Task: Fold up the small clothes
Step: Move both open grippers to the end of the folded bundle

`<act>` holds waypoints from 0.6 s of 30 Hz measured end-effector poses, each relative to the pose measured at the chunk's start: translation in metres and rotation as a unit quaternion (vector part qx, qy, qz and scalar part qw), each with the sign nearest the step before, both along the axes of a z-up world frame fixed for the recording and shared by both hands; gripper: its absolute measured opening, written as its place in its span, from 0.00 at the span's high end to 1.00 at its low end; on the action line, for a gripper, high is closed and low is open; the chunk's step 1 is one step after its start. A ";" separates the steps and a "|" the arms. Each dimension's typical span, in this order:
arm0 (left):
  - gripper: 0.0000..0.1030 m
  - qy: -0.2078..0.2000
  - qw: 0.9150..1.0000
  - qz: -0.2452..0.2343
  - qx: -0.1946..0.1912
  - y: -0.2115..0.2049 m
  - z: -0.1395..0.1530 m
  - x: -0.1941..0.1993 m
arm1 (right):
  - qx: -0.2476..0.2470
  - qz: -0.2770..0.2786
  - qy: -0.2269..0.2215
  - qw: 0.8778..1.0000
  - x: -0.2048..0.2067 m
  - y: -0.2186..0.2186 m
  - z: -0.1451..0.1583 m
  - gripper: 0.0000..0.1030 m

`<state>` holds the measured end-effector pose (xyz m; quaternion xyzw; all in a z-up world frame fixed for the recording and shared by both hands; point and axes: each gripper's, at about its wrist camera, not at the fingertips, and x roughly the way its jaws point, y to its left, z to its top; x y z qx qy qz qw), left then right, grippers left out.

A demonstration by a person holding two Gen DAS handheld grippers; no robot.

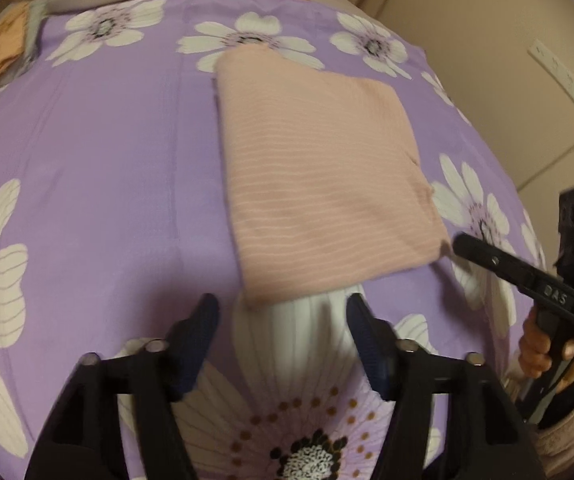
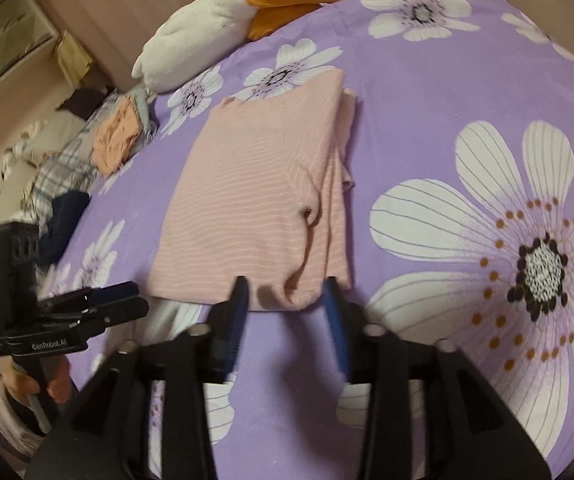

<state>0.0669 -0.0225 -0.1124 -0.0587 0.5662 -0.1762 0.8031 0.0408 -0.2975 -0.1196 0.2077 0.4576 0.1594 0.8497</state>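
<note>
Left gripper [image 1: 283,312]: jaws apart, empty, just short of the garment's near edge.
Right gripper [image 2: 285,292]: jaws apart, straddling the near hem, not pressing it.
Pink garment [image 2: 255,200]: folded flat on the floral bedsheet [image 2: 447,92].
Open room: bare sheet either side.
Around: plush toy [image 2: 203,36], clothes pile [image 2: 87,152] at far edge.
Unclear: pile's items.

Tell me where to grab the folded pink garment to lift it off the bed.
Grip the folded pink garment at its near edge, where the layers bunch thickest, coming from the near side with the right gripper, whose open jaws already straddle that edge.
</note>
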 end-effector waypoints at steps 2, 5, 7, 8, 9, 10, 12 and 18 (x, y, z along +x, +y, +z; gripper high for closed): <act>0.37 0.010 0.999 0.017 -0.027 0.010 0.001 0.004 | 0.024 -0.015 0.009 1.000 0.002 -0.008 -0.002 0.55; 0.37 0.023 0.998 0.033 -0.056 0.022 -0.001 0.010 | 0.071 -0.035 0.022 0.997 0.006 -0.017 -0.008 0.47; 0.37 0.032 0.996 0.042 -0.071 0.027 -0.004 0.014 | 0.105 -0.047 0.029 0.993 0.008 -0.022 -0.013 0.44; 0.37 0.038 0.995 0.046 -0.080 0.030 -0.006 0.016 | 0.112 -0.050 0.032 0.992 0.009 -0.024 -0.015 0.42; 0.37 0.045 0.994 0.050 -0.091 0.033 -0.009 0.019 | 0.118 -0.053 0.034 0.991 0.010 -0.025 -0.017 0.41; 0.37 0.051 0.992 0.053 -0.101 0.033 -0.011 0.022 | 0.123 -0.056 0.037 0.990 0.012 -0.026 -0.019 0.40; 0.37 0.059 0.989 0.059 -0.121 0.036 -0.015 0.027 | 0.138 -0.057 0.040 0.988 0.015 -0.028 -0.023 0.38; 0.37 0.068 0.983 0.064 -0.157 0.033 -0.024 0.048 | 0.168 -0.054 0.041 0.983 0.032 -0.029 -0.031 0.38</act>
